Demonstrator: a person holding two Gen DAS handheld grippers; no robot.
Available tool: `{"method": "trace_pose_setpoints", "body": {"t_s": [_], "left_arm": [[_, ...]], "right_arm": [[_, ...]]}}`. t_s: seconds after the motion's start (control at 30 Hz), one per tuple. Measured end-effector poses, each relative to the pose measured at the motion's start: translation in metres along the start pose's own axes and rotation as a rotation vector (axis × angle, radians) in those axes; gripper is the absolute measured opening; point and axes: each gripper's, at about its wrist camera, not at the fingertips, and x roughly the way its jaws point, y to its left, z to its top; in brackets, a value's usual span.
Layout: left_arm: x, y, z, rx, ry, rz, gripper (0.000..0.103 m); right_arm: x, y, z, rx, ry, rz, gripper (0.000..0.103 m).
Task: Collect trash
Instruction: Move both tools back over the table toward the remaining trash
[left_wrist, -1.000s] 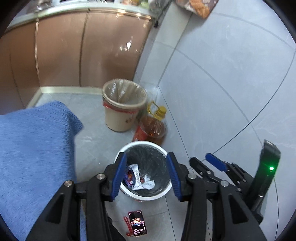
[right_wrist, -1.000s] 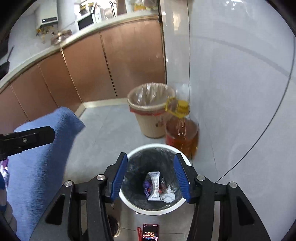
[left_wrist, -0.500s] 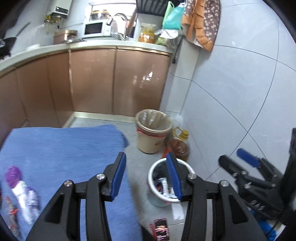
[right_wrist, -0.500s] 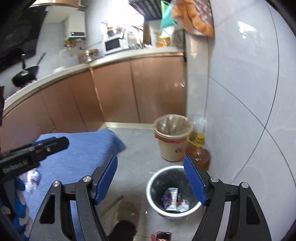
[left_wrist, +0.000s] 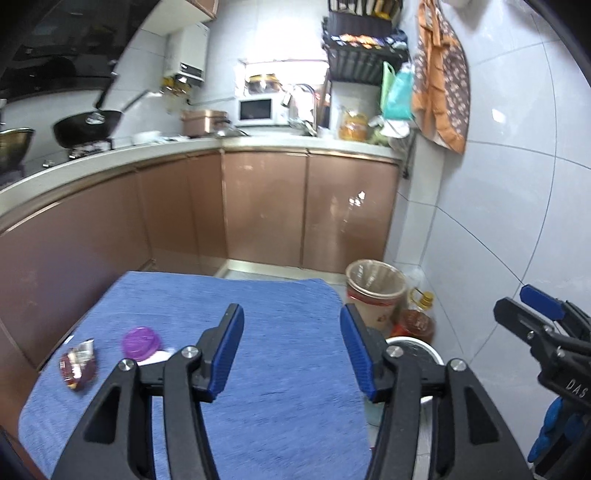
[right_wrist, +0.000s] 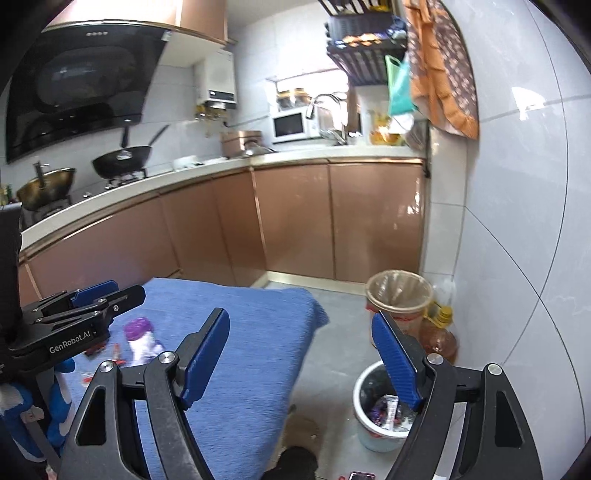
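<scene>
My left gripper (left_wrist: 291, 350) hovers over the blue-clothed table (left_wrist: 277, 302), its jaws opening with nothing between them. On the cloth to its left lie a purple-capped bottle (left_wrist: 142, 341) and a crumpled brown wrapper (left_wrist: 77, 365). My right gripper (right_wrist: 301, 358) is also opening and empty, above the gap between the table (right_wrist: 251, 332) and the white trash bin (right_wrist: 373, 435), which holds wrappers (right_wrist: 388, 408). The bottle (right_wrist: 142, 338) shows in the right wrist view beside the left gripper (right_wrist: 114, 291). In the left wrist view the right gripper (left_wrist: 517, 301) is at the right, and the bin's rim (left_wrist: 424, 341) peeks out behind a finger.
A beige lined bin (right_wrist: 399, 295) and an oil jug (right_wrist: 439, 334) stand against the tiled wall right of the table. Copper kitchen cabinets (left_wrist: 266, 206) run behind, with a wok, microwave and sink on the counter. A small phone-like object (right_wrist: 360, 475) lies on the floor.
Both grippers rose and tilted up from over the white bin to above the blue table. Both pairs of jaws spread wider. The bottle and wrapper came into view.
</scene>
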Motion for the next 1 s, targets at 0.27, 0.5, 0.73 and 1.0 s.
{"method": "trace_pose_setpoints", "body": {"t_s": [0.27,0.5,0.73,1.0], "left_arm": [[-0.048,0.028,-0.015,-0.007,-0.065,0.1,0.053],[-0.069,0.044,-0.023,-0.023,-0.099,0.153,0.067],[-0.081,0.054,-0.028,-0.034,-0.122,0.188,0.068],[-0.092,0.056,-0.031,-0.03,-0.165,0.227,0.072]], "right_arm": [[-0.024,0.033,-0.002,-0.034,-0.028,0.052,0.079],[-0.031,0.053,-0.008,-0.064,-0.029,0.08,0.079],[-0.035,0.062,-0.011,-0.072,-0.041,0.09,0.089],[-0.044,0.071,-0.011,-0.077,-0.096,0.069,0.101]]}}
